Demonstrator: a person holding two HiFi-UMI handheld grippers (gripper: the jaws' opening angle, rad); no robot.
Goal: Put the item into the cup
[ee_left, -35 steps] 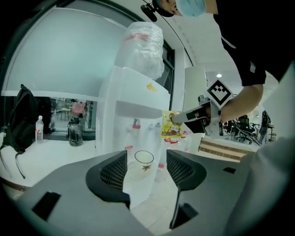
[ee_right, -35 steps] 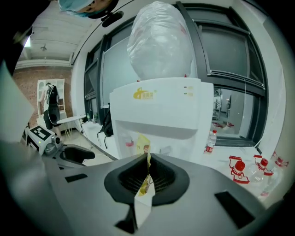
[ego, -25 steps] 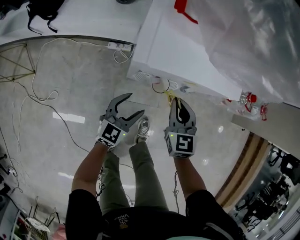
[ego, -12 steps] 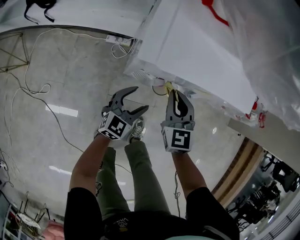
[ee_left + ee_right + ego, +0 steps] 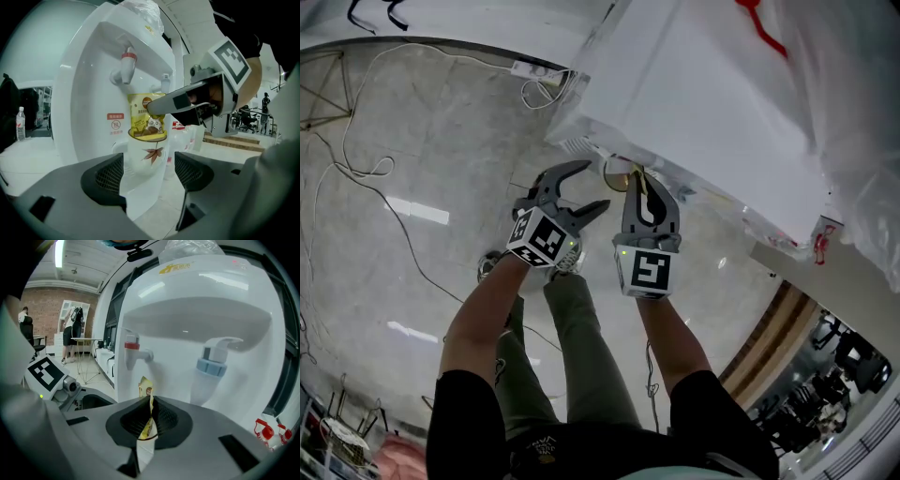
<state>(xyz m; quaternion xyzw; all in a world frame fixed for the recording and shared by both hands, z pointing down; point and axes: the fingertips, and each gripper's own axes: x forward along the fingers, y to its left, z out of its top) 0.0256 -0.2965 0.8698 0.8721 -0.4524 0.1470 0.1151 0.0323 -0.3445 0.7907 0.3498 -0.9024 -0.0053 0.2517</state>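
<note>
A white paper cup (image 5: 145,157) with a red leaf print stands in the alcove of a white water dispenser (image 5: 89,93), under its taps. My right gripper (image 5: 639,174) is shut on a yellow sachet (image 5: 149,123), whose lower end dips into the cup's mouth. In the right gripper view the sachet (image 5: 146,394) stands edge-on between the pads, above the cup's rim (image 5: 147,438). My left gripper (image 5: 593,185) is open to the left of the right one. Its pads (image 5: 108,174) frame the cup without touching it.
The dispenser (image 5: 703,94) has a red tap (image 5: 133,350) and a blue tap (image 5: 213,364). Clear plastic (image 5: 853,112) covers its top. White cables (image 5: 366,169) and a power strip (image 5: 534,68) lie on the marble floor. The person's shoe (image 5: 569,262) is below the left gripper.
Both grippers have moved up to the dispenser's alcove, the right one carrying the sachet. The left jaws stand slightly wider.
</note>
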